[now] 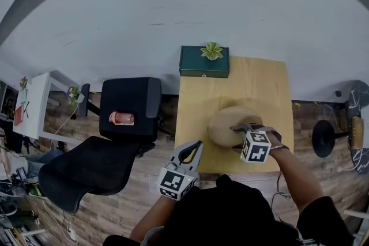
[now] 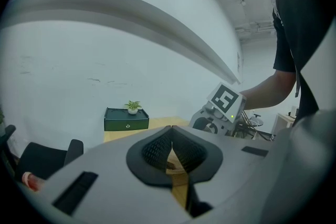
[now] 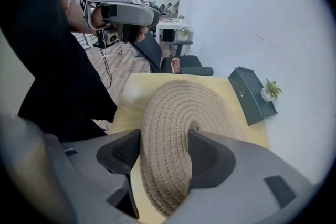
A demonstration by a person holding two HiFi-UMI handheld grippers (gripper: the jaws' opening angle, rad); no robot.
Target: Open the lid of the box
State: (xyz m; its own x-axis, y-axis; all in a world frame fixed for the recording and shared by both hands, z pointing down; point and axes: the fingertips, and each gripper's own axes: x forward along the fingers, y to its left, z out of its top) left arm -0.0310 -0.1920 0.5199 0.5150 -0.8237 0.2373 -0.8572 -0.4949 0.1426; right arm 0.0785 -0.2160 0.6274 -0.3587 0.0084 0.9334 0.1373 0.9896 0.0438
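Note:
A round woven rope lid [image 1: 228,124] sits over the near half of the wooden table [image 1: 259,83]. My right gripper [image 1: 239,127] is shut on it from the right. In the right gripper view the lid [image 3: 178,113] stands tilted on edge between the jaws of the right gripper [image 3: 163,150], and both pads press on its coiled surface. I cannot make out the box body beneath the lid. My left gripper [image 1: 198,145] hovers at the table's near left corner, apart from the lid. Its jaws are together with nothing held in the left gripper view [image 2: 170,140].
A dark green cabinet [image 1: 204,64] with a small potted plant [image 1: 211,51] stands at the table's far edge by the white wall. Two black chairs [image 1: 130,105] [image 1: 86,169] stand to the left. A black stool [image 1: 324,138] stands to the right.

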